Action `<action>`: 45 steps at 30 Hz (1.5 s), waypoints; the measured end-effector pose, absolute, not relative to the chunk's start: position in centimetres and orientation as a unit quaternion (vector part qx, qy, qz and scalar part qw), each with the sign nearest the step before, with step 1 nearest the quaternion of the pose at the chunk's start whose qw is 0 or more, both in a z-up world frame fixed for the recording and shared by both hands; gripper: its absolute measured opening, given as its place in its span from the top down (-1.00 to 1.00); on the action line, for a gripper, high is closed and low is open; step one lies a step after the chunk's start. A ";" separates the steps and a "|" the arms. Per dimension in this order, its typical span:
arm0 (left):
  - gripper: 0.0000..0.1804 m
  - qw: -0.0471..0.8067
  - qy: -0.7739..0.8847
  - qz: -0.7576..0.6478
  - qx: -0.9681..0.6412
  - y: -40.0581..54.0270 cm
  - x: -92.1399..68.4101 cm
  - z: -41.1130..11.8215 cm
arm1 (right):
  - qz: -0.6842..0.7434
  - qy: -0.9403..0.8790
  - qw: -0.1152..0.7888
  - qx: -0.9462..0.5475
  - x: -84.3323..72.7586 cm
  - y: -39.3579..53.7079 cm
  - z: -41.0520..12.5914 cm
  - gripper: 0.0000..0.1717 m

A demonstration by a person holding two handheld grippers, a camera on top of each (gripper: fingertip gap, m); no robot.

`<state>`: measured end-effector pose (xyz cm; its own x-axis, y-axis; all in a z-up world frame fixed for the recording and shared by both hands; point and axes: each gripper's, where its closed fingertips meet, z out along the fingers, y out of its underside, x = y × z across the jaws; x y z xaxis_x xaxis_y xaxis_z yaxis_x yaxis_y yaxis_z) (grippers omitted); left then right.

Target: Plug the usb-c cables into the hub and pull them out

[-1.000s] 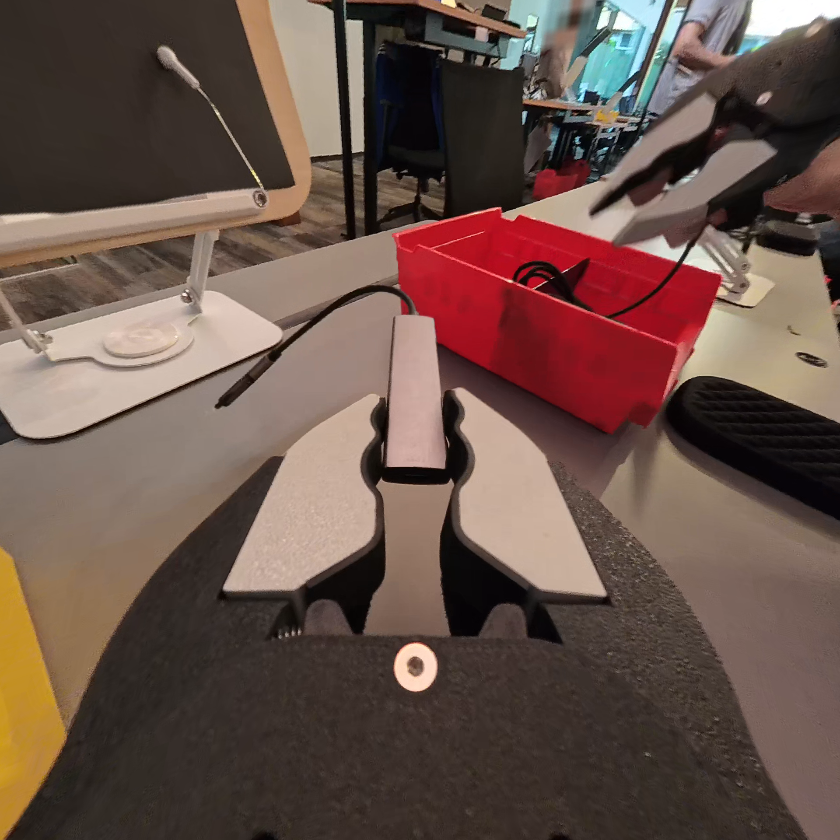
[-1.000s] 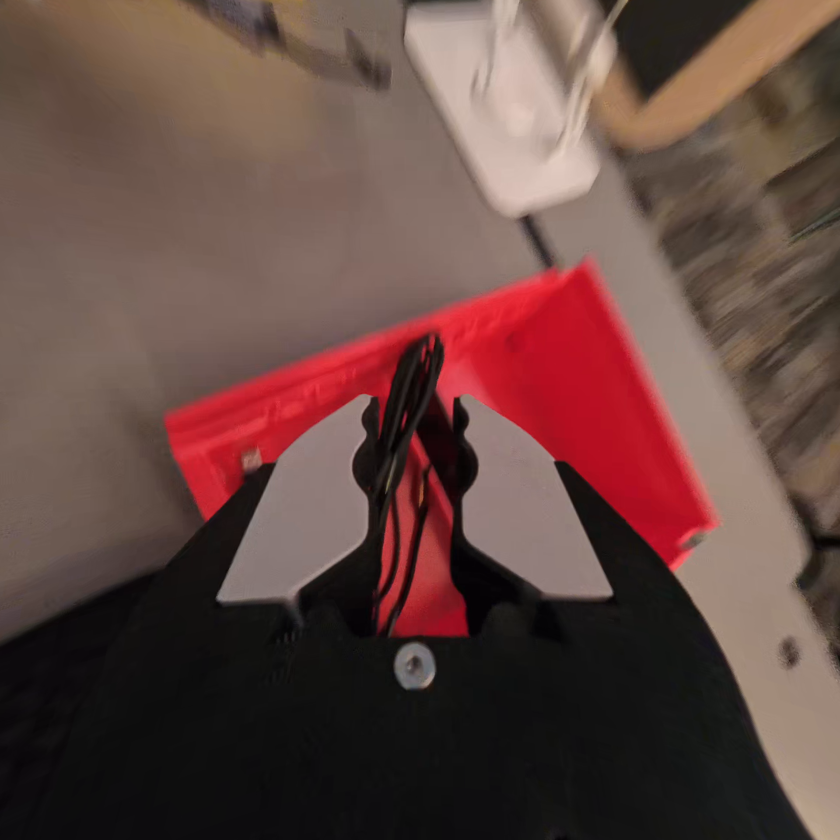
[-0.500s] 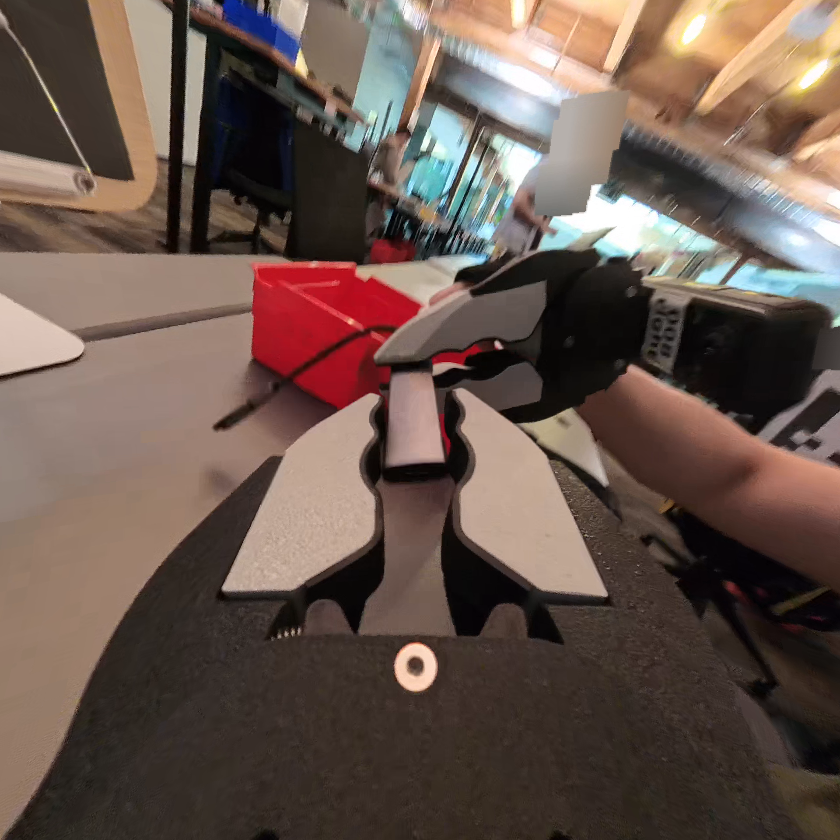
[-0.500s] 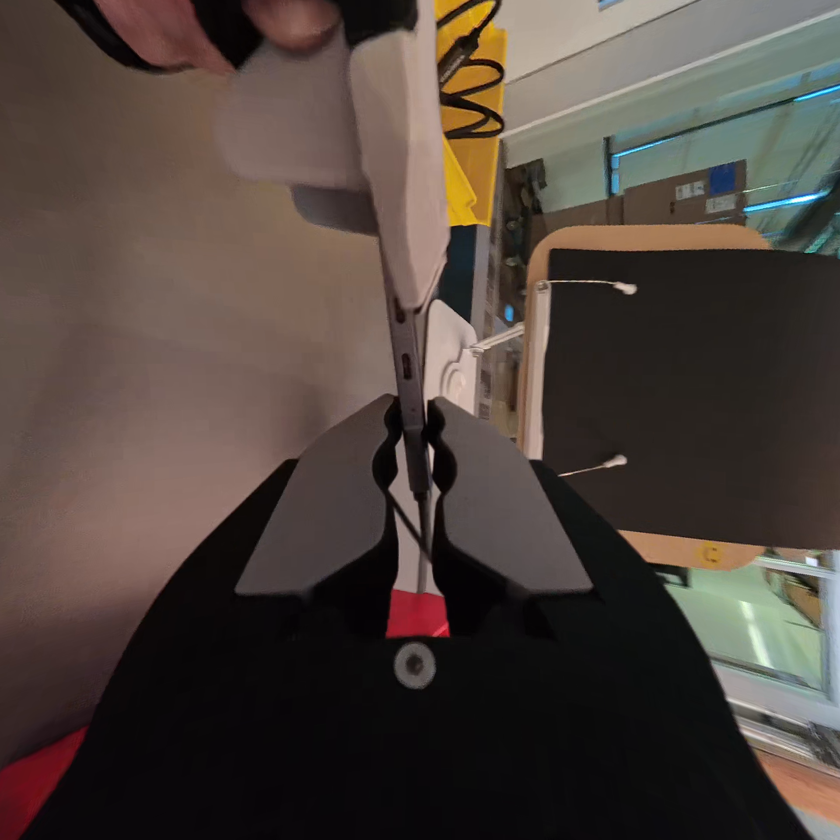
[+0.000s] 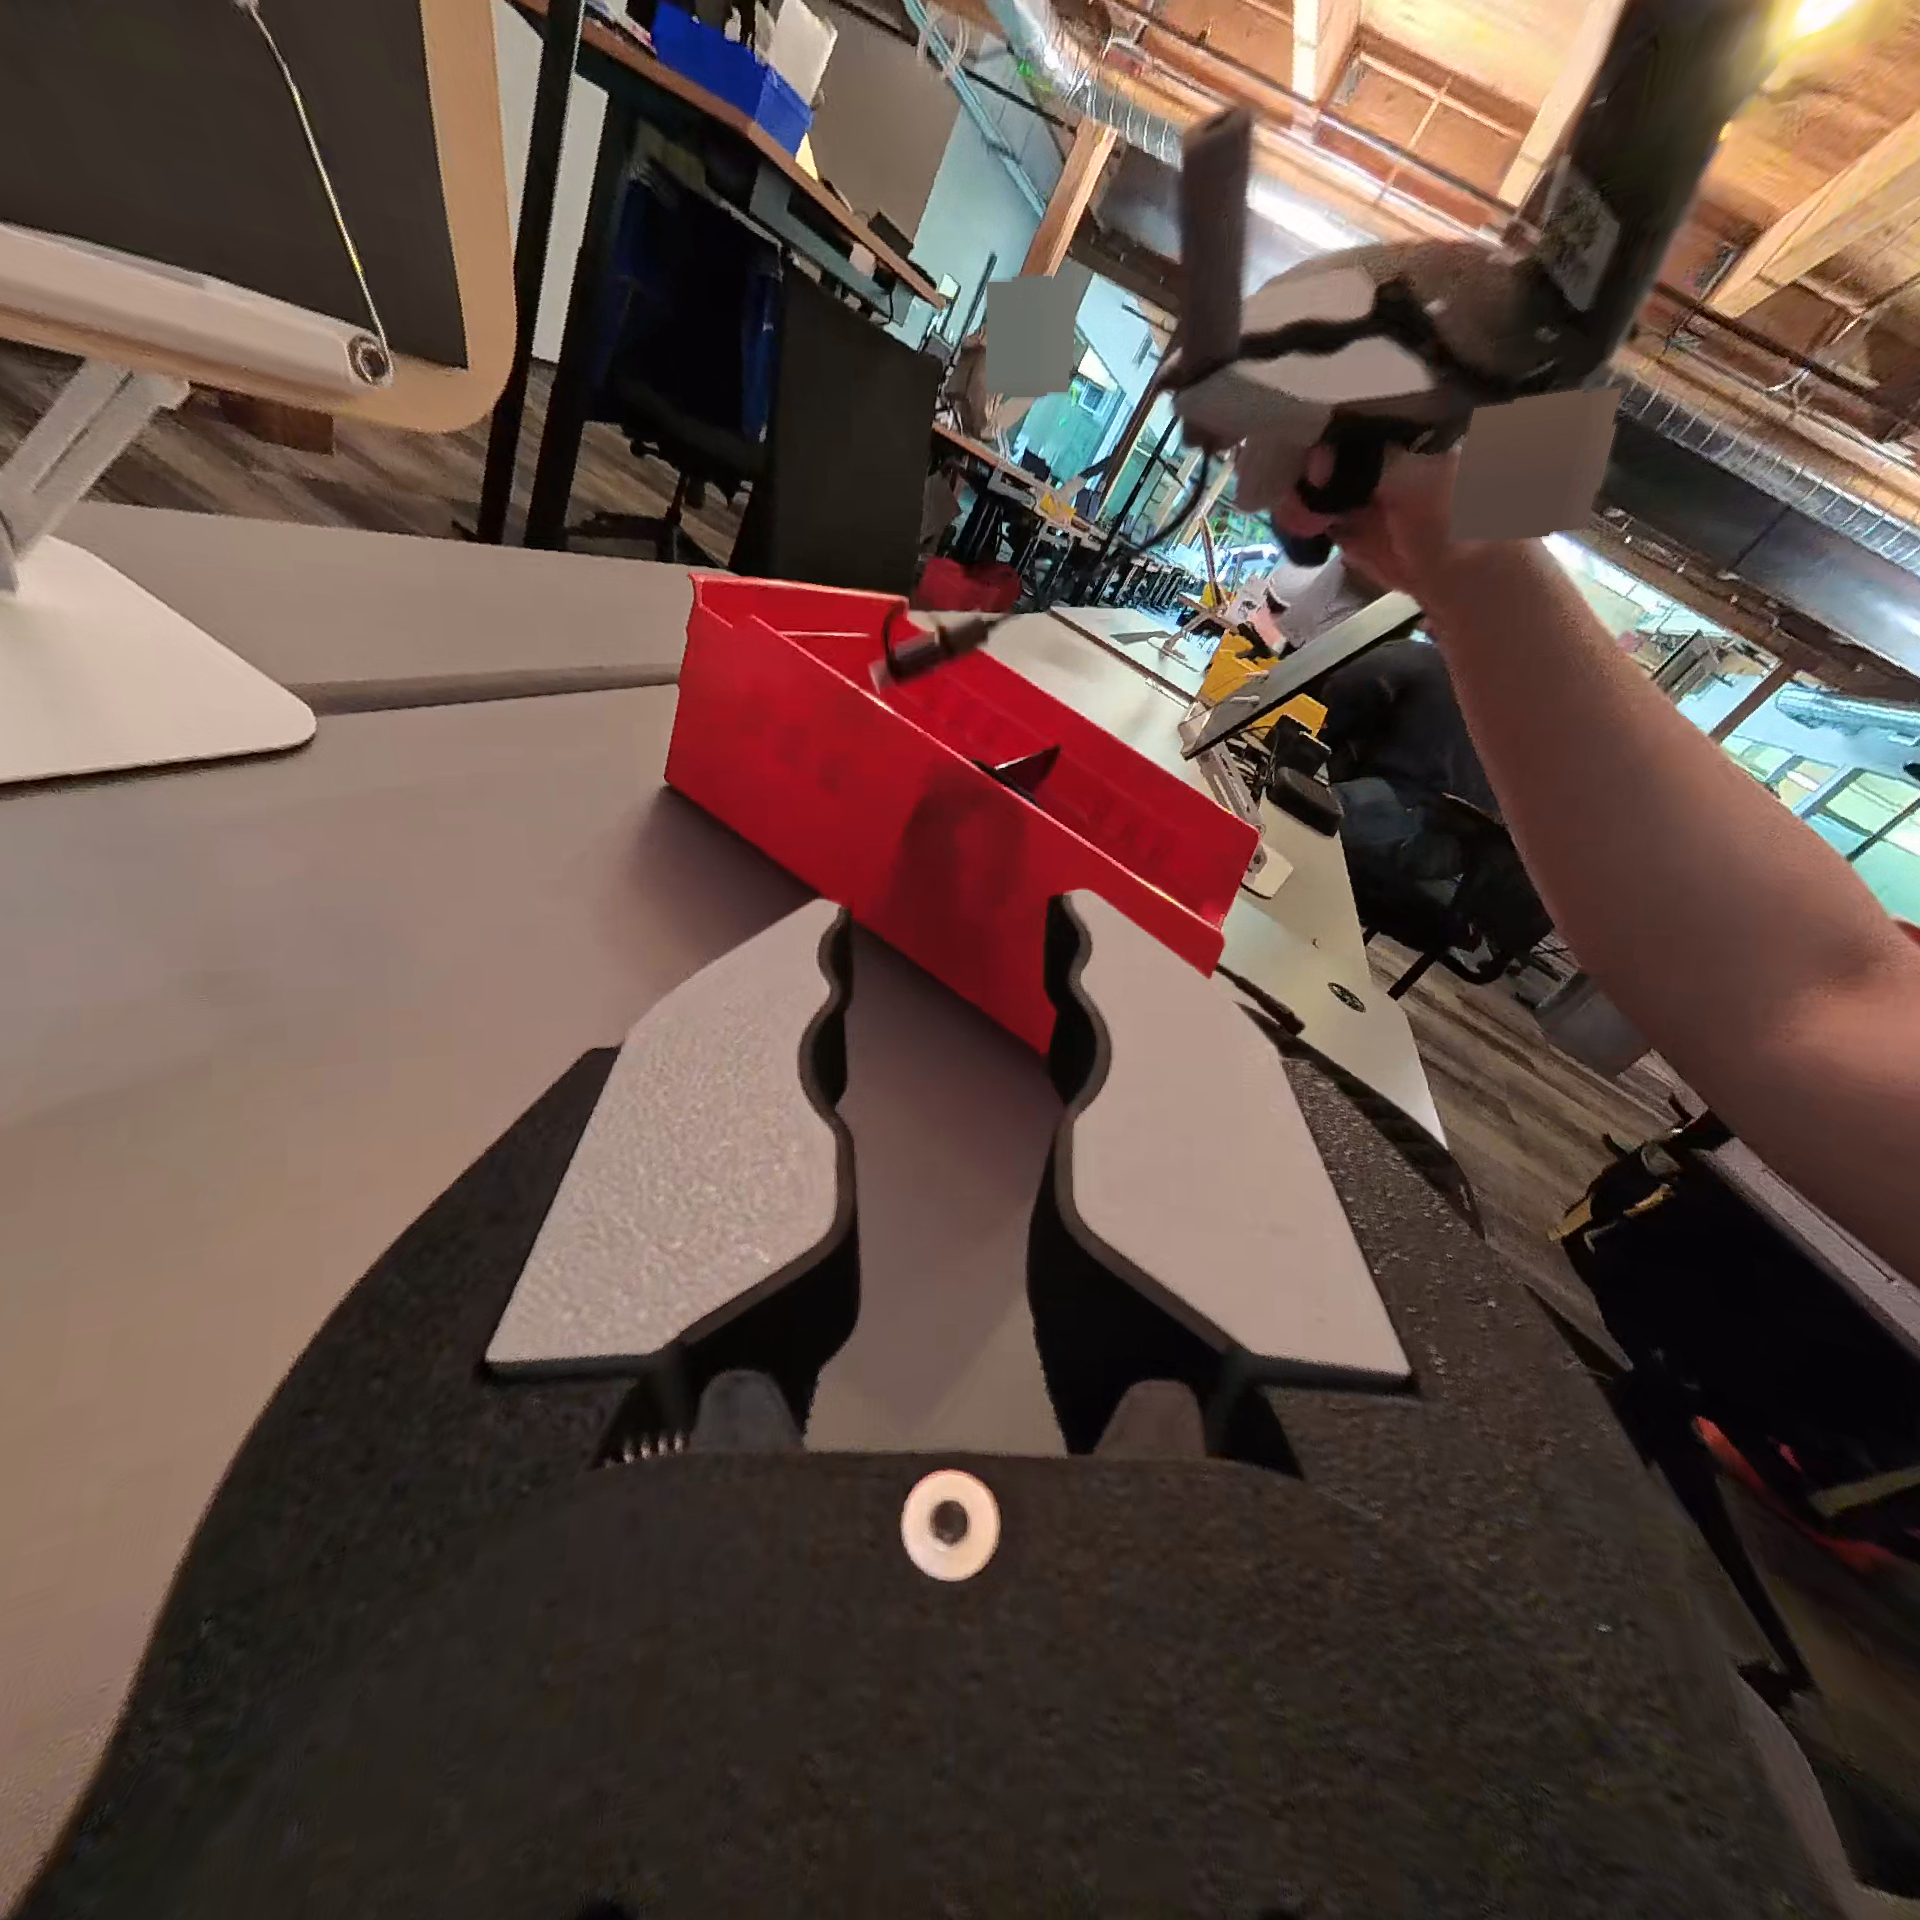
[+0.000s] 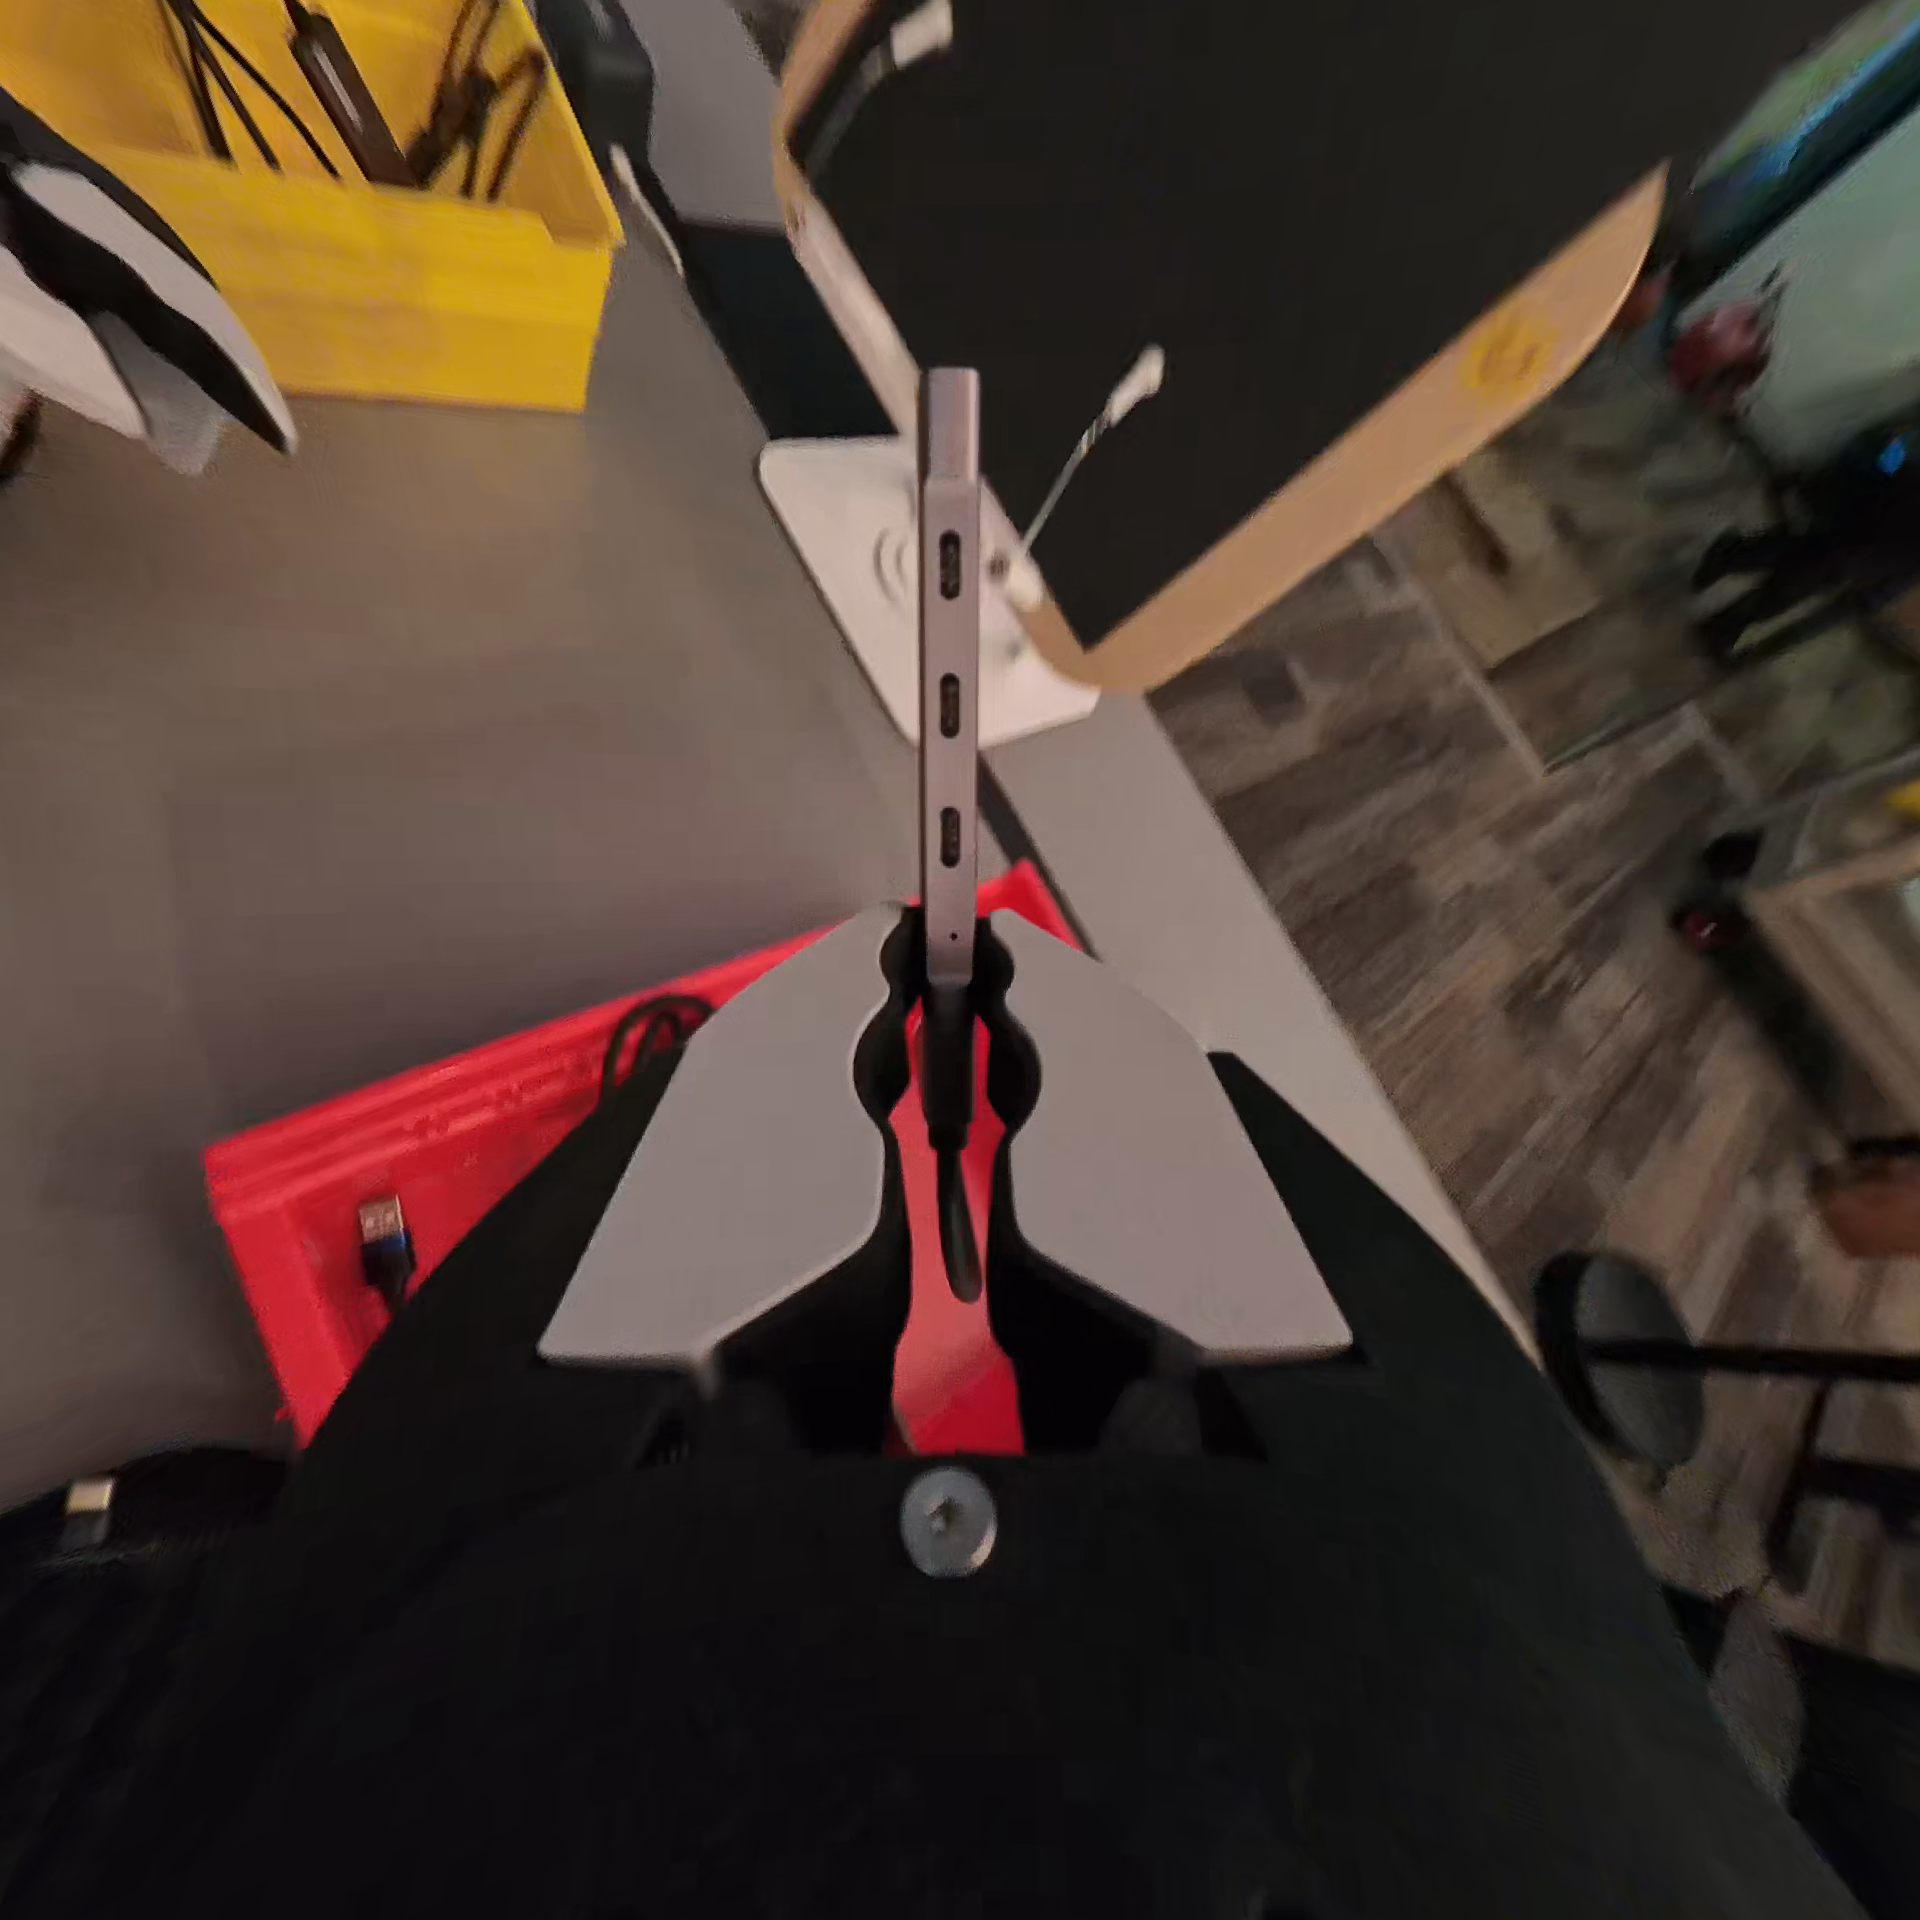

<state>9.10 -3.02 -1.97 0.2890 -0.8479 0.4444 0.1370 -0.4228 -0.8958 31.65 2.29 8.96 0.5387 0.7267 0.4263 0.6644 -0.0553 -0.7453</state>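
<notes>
Right gripper [image 6: 951, 935] clamps the grey hub [image 6: 950, 665] at its cable end, both pads pressed on its flat faces. Hub's long axis runs straight out past the fingertips, port edge facing the camera, above the red bin [image 6: 436, 1132]. Left gripper [image 5: 951, 935] stands open, nothing between its fingers, low over the table [image 5: 312, 935].

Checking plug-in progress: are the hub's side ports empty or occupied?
Empty. The hub, clamped in the right gripper, shows three open slots, no plug in any.

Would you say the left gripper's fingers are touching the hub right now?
Apart: the left wrist view shows the left gripper open and empty, the hub aloft in the right gripper.
</notes>
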 end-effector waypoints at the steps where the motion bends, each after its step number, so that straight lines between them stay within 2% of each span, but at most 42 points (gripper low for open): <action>1: 0.62 0.462 0.271 -0.532 -0.656 -3.0 9.2 -2.1 | 0.032 -0.471 0.474 -0.743 32.6 2.8 7.3 0.89; 7: 0.62 0.464 0.270 -0.528 -0.658 -2.9 8.9 -2.0 | -0.008 -0.424 0.322 -0.846 37.7 5.1 -4.6 0.87; 10: 0.62 0.469 0.270 -0.519 -0.662 -2.7 8.7 -2.2 | -0.035 -0.410 0.290 -0.864 38.7 6.0 -6.7 0.77; 13: 0.61 0.470 0.272 -0.513 -0.664 -2.6 8.7 -2.3 | -0.034 -0.395 0.359 -0.845 37.7 7.5 -3.7 0.71; 19: 0.61 0.492 0.295 -0.487 -0.658 -3.4 8.9 -0.9 | 0.066 -0.363 0.564 -0.738 29.5 4.6 8.8 0.69; 24: 0.60 0.545 0.301 -0.346 -0.702 -3.5 4.7 1.9 | 0.097 -0.379 0.692 -0.607 22.0 -2.6 14.8 0.68; 28: 0.59 0.551 0.304 -0.198 -0.751 -2.0 -3.9 3.4 | 0.141 -0.402 0.707 -0.564 19.8 -4.9 14.8 0.68; 34: 0.53 0.451 0.442 0.022 -0.775 4.4 -15.4 1.6 | 0.174 -0.389 0.703 -0.570 21.1 -3.9 14.6 0.68; 40: 0.48 0.285 0.587 0.101 -0.751 8.7 -17.7 -3.2 | 0.140 -0.383 0.684 -0.605 22.7 -2.7 13.0 0.68; 43: 0.44 0.233 0.637 0.106 -0.727 8.7 -16.7 -5.4 | 0.104 -0.390 0.677 -0.616 23.5 -2.7 12.5 0.68; 45: 0.44 0.240 0.671 0.114 -0.692 8.5 -15.0 -6.0 | 0.101 -0.390 0.680 -0.613 23.8 -2.8 12.6 0.68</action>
<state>-15.03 8.52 -5.96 0.0726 -0.8744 -0.4797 -0.9838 0.0164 -0.1786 23.79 -2.78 12.61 0.6757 0.6150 0.4064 0.3402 0.2289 -0.9121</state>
